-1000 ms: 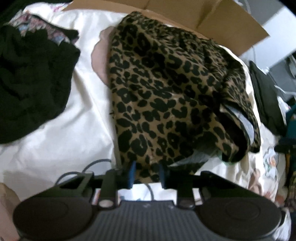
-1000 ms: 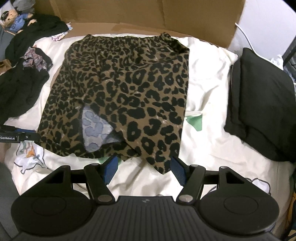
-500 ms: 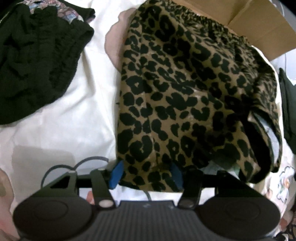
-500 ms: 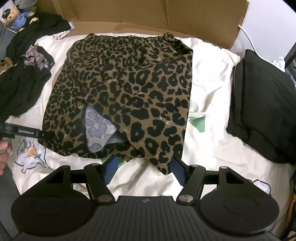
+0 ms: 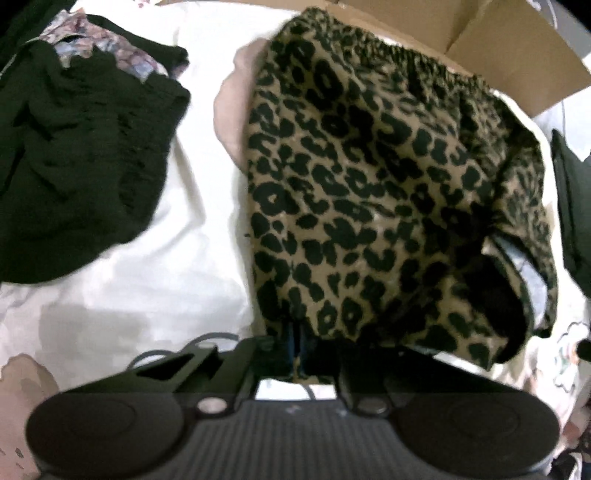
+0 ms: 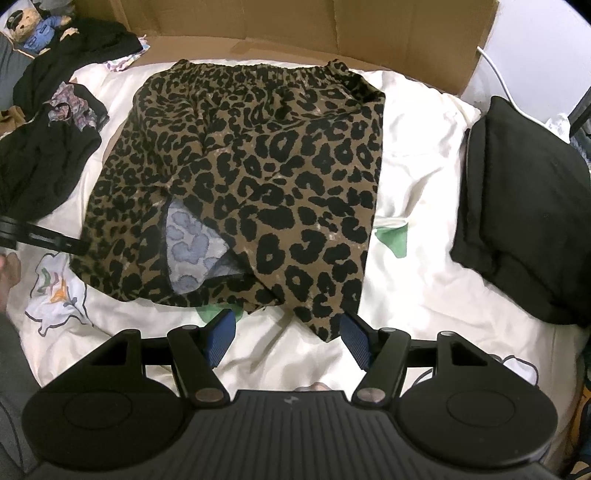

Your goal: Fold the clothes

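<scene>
Pinching the near-left hem corner of the leopard-print skirt (image 5: 369, 184), the left gripper (image 5: 297, 345) has its fingers clenched on the fabric. The skirt lies spread on the white bedsheet (image 6: 413, 177), elastic waistband toward the cardboard (image 6: 295, 22); near the hem a flap is turned back, showing the pale lining. Right gripper (image 6: 288, 332) hovers spread wide, the right hem corner between its fingers, not gripped. Judgement: a hem-to-waistband fold looks in hand. To do it well: close the right fingers on that corner before lifting, raise both corners level, keep the hem taut so the turned flap flattens. Black folded pile (image 6: 524, 206) sits well clear at right.
</scene>
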Motion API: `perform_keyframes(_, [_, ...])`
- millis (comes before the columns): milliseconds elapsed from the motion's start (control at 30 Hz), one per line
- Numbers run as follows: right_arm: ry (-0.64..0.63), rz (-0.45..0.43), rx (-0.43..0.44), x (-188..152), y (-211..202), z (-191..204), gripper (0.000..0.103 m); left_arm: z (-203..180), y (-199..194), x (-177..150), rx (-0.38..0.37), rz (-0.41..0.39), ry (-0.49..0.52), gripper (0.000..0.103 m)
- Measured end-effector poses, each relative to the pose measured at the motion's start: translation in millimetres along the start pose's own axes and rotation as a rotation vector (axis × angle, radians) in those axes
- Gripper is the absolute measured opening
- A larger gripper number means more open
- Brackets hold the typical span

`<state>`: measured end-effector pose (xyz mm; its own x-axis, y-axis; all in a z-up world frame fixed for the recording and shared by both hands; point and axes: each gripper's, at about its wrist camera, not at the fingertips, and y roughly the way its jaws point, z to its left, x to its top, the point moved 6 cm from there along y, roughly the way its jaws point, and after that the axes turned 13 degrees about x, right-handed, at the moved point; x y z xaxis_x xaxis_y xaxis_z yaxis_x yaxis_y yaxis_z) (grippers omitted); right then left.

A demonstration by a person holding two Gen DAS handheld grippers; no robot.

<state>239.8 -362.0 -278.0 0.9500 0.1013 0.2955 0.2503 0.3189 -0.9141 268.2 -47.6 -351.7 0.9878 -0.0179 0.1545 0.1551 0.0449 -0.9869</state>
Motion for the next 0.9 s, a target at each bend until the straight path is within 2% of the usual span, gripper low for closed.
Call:
perform_keyframes(167, [0.003, -0.014, -0.011, 5.0, -5.0, -2.8, 0.069, 12.9, -13.2, 2.3, -0.006, -0.012, -0.013, 0.002])
perform_keyframes(500, [-0.01, -0.008, 0.007, 13.6, -0.7, 8.6, 0.069, 39.3, -12.1, 21.0, 0.068, 0.023, -0.017, 0.001])
perform_keyframes(633, [-0.018, 0.002, 0.017, 15.6, 3.4, 14.9, 0.069, 43.4, -6.0, 22.2, 0.05, 0.038, -0.042, 0.002])
perform_keyframes(700, [-0.023, 0.01, 0.019, 15.3, 6.2, 18.3, 0.069, 42.5, -1.0, 18.5, 0.023, 0.056, -0.055, 0.014])
perform_keyframes(733, [-0.026, 0.016, 0.017, 14.2, 8.2, 20.2, 0.069, 42.7, 2.6, 16.0, 0.016, 0.066, -0.057, 0.016])
perform_keyframes(800, [-0.028, 0.028, 0.012, 12.0, 11.8, 22.1, 0.069, 40.6, 9.0, 11.7, -0.002, 0.076, -0.058, 0.033])
perform_keyframes(900, [-0.023, 0.034, 0.002, 11.1, 13.8, 18.3, 0.069, 34.2, 16.5, 7.4, -0.019, 0.082, -0.058, 0.039])
